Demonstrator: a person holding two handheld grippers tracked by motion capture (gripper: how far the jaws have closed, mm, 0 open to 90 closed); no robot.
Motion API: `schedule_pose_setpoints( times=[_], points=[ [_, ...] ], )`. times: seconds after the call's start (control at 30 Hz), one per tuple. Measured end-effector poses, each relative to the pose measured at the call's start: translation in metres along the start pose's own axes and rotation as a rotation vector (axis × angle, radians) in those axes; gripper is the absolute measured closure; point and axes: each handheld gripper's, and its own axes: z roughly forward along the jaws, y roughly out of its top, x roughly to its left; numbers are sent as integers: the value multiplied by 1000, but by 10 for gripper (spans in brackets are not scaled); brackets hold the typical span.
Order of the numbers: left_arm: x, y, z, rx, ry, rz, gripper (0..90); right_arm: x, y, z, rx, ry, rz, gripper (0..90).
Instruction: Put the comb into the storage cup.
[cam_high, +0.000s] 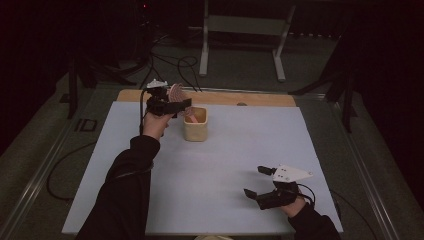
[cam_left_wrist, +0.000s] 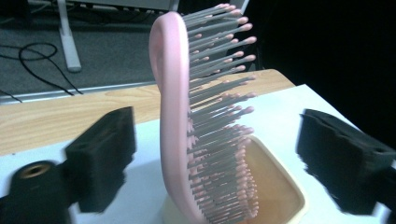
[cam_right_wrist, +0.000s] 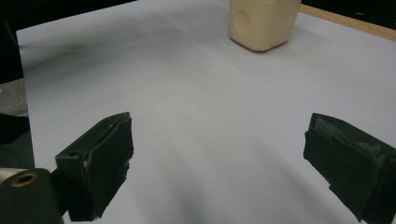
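While my left gripper (cam_high: 186, 103) hangs over the far left part of the table, its jaws stand wide on either side of the pink plastic hairbrush with grey, pink-tipped bristles (cam_left_wrist: 196, 130), and neither black pad touches it in the left gripper view. I see the brush standing nearly upright, its lower end down inside the cream-coloured square plastic holder (cam_high: 195, 129), its broad head rising well above the rim with the bristles facing one jaw. I judge the main part of the job done: the brush is in the holder and the grip on it has been let go.

From the high view, the holder sits on the white sheet covering the table (cam_high: 225, 165), near the far edge where a strip of bare wood (cam_high: 250, 98) shows. My right gripper (cam_high: 252, 181) rests low at the near right corner, well apart from the holder, jaws spread with nothing but white sheet between them; the right gripper view looks across that sheet to the holder's side.

What I reckon is left is small: draw the left gripper back without brushing the head, since a tall brush in a shallow holder could tip with a nudge. Whether it leans on the rim or stands free I cannot tell.
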Motion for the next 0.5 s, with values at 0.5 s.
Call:
schedule_pose_setpoints(
  times=[0.5],
  points=[
    [-4, 1, -13, 10, 0, 48, 0, -1, 0, 0, 0, -2, 3, 78]
  ],
)
